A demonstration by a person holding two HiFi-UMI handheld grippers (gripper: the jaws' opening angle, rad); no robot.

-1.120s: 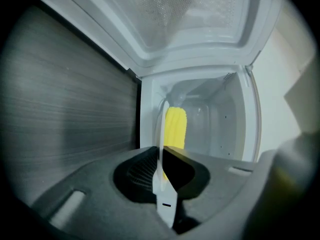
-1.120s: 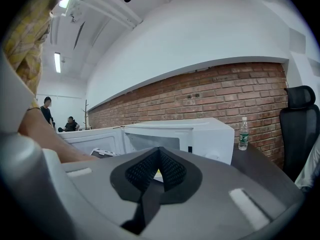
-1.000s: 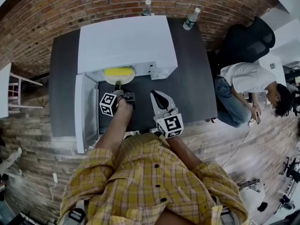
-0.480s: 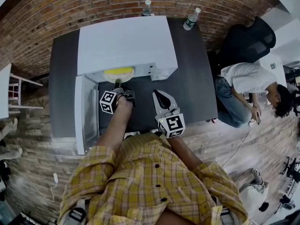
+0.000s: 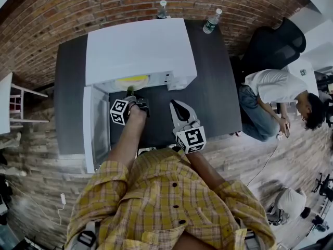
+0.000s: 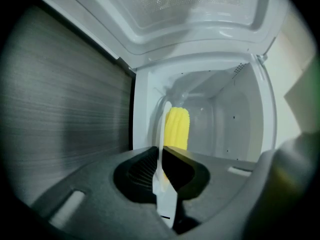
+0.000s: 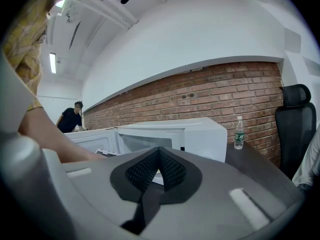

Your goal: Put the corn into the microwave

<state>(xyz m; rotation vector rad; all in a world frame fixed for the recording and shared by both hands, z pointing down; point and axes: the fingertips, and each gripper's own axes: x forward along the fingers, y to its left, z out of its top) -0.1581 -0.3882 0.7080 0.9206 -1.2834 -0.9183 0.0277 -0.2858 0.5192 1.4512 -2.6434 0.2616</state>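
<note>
A yellow corn cob point(image 6: 177, 129) lies on a white plate point(image 6: 161, 149) inside the open white microwave point(image 5: 140, 46). My left gripper point(image 6: 161, 176) pinches the plate's near rim at the oven mouth, and its jaws are opening. From the head view only a yellow strip of corn point(image 5: 132, 79) shows under the oven's top edge, just beyond the left gripper point(image 5: 130, 94). The microwave door point(image 5: 96, 124) stands swung open to the left. My right gripper point(image 5: 174, 104) hovers over the dark table point(image 5: 213, 98), right of the opening; its jaws point(image 7: 159, 171) are shut with nothing between them.
Two water bottles point(image 5: 163, 8) point(image 5: 212, 21) stand behind the microwave by the brick wall. A black office chair point(image 5: 270, 46) and a crouching person point(image 5: 276, 95) are right of the table. A white chair point(image 5: 10, 103) stands at the left.
The plate with the corn has slid a little deeper into the microwave, so less yellow shows from above. The left gripper followed it slightly. The right gripper has barely moved.
</note>
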